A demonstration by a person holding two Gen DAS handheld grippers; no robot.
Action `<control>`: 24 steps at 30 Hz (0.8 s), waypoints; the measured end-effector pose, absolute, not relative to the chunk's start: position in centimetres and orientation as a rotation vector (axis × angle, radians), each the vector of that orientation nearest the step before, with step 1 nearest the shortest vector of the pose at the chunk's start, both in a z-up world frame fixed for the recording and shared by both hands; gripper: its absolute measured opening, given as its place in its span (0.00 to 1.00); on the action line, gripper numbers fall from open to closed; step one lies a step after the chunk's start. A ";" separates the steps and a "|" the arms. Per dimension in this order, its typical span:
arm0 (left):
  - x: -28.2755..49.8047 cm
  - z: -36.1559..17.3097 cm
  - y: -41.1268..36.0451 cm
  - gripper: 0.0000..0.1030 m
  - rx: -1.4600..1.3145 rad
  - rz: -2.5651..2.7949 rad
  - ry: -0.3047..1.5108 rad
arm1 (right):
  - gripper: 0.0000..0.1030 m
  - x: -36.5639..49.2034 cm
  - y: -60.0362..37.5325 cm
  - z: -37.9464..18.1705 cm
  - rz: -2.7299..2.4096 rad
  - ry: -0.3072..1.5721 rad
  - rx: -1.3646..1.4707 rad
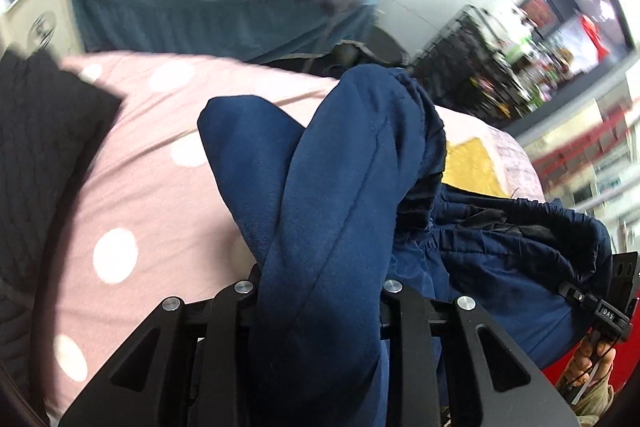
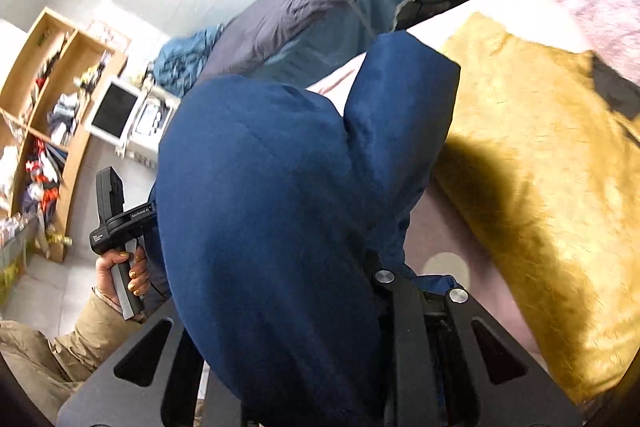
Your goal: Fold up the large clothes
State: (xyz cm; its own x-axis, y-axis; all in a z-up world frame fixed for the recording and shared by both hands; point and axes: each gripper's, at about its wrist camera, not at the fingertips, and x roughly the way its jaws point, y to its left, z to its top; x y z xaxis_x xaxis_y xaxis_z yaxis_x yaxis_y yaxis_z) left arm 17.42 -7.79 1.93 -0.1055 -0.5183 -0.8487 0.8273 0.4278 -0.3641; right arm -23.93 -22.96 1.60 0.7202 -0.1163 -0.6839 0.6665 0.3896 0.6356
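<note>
One navy garment (image 1: 332, 187) hangs clamped in both the left gripper (image 1: 320, 291) and right gripper (image 2: 304, 279), with pink polka-dot bedding (image 1: 152, 155) open toward nine o'clock.

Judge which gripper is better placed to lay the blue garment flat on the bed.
Probably left: the left gripper holds the blue garment over open pink bedsheet. The right gripper faces the yellow pillow.
</note>
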 end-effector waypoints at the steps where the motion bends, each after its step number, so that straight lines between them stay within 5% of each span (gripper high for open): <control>1: 16.5 2.4 -9.0 0.25 0.341 -1.196 1.203 | 0.18 -25.2 -22.9 2.0 -0.556 0.585 1.064; 10: 5.3 8.1 -22.7 0.25 0.383 -1.558 1.075 | 0.18 -43.5 -21.9 6.4 -0.872 0.252 1.134; 18: -5.9 1.8 -38.0 0.26 0.555 -1.620 1.082 | 0.20 -55.7 -21.0 -1.9 -1.163 0.116 1.403; 21: -8.5 -2.3 -41.5 0.35 0.729 -1.511 1.037 | 0.25 -58.1 -20.2 -7.0 -1.179 0.080 1.581; 24: -8.6 -6.0 -43.8 0.61 0.826 -1.368 1.045 | 0.35 -58.8 -19.6 -10.3 -1.178 0.080 1.667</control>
State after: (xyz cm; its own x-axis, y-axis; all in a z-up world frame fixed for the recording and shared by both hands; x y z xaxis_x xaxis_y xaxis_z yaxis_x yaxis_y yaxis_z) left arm -8.60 -43.79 -6.05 -0.0826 -0.3600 -0.9293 0.9912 0.0669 -0.1140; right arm -58.77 -19.61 -10.31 0.5137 -0.4669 -0.7198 0.5604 -0.4527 0.6936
